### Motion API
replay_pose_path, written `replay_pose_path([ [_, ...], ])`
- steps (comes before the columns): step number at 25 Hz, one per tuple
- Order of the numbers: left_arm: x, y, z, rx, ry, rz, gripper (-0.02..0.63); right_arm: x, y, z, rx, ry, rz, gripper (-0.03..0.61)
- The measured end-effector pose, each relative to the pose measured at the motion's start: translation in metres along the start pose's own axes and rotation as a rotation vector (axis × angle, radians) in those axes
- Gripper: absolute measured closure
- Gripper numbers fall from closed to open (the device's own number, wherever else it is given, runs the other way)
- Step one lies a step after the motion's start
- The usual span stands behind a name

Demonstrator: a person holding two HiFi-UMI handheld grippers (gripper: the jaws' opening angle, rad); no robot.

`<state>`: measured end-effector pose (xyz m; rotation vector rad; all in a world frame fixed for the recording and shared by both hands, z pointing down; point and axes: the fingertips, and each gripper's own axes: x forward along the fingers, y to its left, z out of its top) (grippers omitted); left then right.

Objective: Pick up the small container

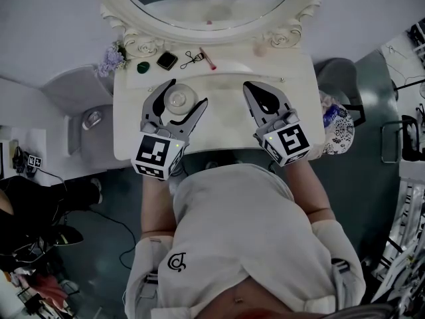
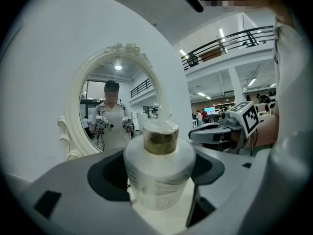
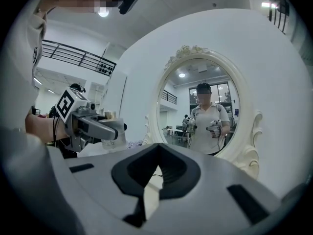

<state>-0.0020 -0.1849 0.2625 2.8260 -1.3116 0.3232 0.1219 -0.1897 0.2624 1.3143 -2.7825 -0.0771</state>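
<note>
The small container (image 1: 176,100) is a round white jar with a dull lid, seen close up in the left gripper view (image 2: 157,163). My left gripper (image 1: 188,92) is shut on it, one jaw against each side (image 2: 159,182). In the right gripper view the jar (image 3: 111,137) hangs in that gripper (image 3: 95,126), clear of the tabletop. My right gripper (image 1: 251,88) hovers over the white vanity table (image 1: 292,121) to the right, shut with nothing held (image 3: 149,190). It also shows in the left gripper view (image 2: 215,133).
An ornate oval mirror (image 1: 206,5) stands at the table's back. Before it lie a green item (image 1: 143,66), a black compact (image 1: 167,60), an eyelash curler (image 1: 192,58) and a pink stick (image 1: 208,59). Purple flowers (image 1: 111,61) sit at the left corner. A patterned stool (image 1: 339,128) stands right.
</note>
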Motion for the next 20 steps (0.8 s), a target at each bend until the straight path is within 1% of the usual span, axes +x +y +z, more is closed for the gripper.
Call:
replay_pose_path([
  [10,0.003,-0.007,-0.002,0.011,-0.003,-0.017,0.261,-0.004,-0.001,-0.007,0.012,0.002,-0.008,0.574],
  [20,0.005,-0.011,-0.001,0.012,0.005,-0.011,0.261,-0.012,-0.006,-0.003,0.002,-0.008,-0.031,0.574],
])
